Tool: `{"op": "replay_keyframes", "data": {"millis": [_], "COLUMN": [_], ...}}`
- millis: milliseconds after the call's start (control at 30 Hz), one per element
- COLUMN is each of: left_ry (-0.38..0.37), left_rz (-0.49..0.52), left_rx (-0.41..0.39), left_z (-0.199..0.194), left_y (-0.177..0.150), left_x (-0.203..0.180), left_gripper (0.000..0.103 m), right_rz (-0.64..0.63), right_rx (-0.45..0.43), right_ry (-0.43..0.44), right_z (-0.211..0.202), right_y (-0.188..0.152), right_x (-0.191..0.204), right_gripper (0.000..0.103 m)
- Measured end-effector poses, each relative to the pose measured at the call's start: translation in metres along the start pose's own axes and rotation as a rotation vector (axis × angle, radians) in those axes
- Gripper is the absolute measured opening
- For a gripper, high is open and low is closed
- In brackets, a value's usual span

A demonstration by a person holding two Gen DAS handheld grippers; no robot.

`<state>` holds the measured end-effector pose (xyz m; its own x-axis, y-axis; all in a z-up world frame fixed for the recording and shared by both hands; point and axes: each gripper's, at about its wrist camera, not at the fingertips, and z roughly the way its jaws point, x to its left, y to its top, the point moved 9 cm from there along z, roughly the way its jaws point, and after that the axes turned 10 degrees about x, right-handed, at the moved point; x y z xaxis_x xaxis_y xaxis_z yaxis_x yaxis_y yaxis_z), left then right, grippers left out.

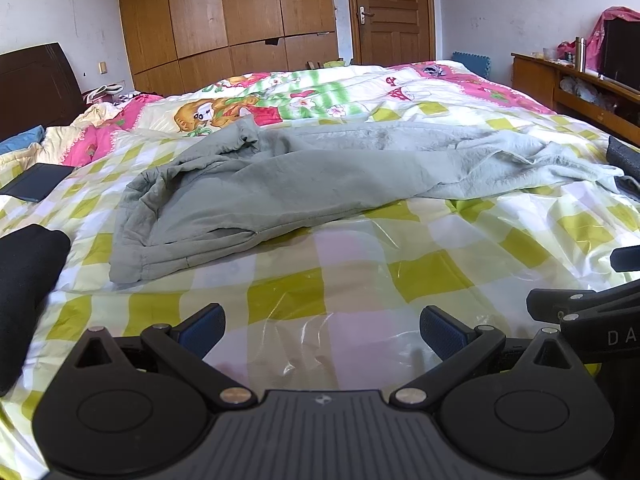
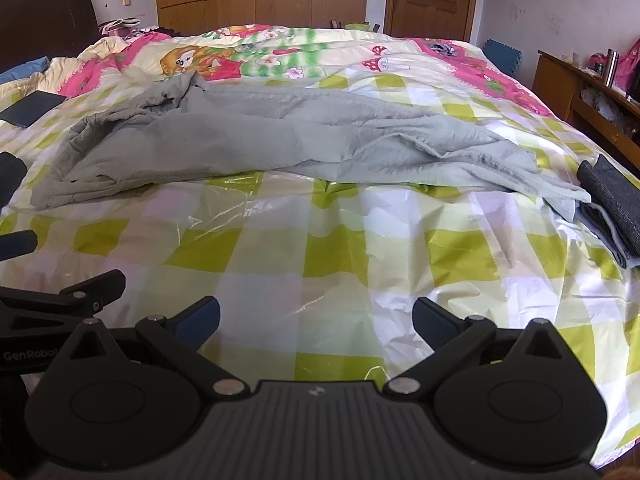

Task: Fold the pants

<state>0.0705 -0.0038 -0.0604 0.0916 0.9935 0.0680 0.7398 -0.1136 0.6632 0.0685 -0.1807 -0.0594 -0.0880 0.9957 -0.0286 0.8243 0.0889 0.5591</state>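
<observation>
Holding both tools low over the near side of the bed, I have my left gripper (image 1: 322, 326) and my right gripper (image 2: 316, 318) spread wide with nothing between the blue pads. The grey pants (image 2: 256, 136) lie crosswise ahead of me on the green-checked plastic sheet (image 2: 320, 248), rumpled, one leg partly over the other, the bunched end to my left and the paler end trailing right.

My worry is that sheet: it looks slick and wrinkled, so a pinch taken too deep would probably catch plastic along with cloth and drag the whole cover. The overlapped legs are another trap; grabbing one layer only would likely twist the pants rather than flatten them. At the right end the fabric touches a dark folded cloth (image 2: 612, 204), which I could snag by mistake.

Room is good in front: bare sheet runs between my grippers and the pants. Left, a dark flat item (image 1: 36, 182) sits well apart. The right edge of the bed is near the paler end, so pulling that way risks sliding cloth off.
</observation>
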Motion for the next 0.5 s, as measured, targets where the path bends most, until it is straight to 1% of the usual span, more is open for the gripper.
{"op": "replay_keyframes", "data": {"millis": [500], "left_ry": [0.012], "left_rz": [0.010], "left_rx": [-0.012], "left_z": [-0.0013], "left_y": [0.0000], "left_x": [-0.0001], "left_gripper": [0.103], "right_rz": [-0.017], "right_rx": [-0.013], "right_ry": [-0.012], "right_z": [-0.0024], "right_y": [0.0008], "right_x": [0.0026], "right_gripper": [0.102]}}
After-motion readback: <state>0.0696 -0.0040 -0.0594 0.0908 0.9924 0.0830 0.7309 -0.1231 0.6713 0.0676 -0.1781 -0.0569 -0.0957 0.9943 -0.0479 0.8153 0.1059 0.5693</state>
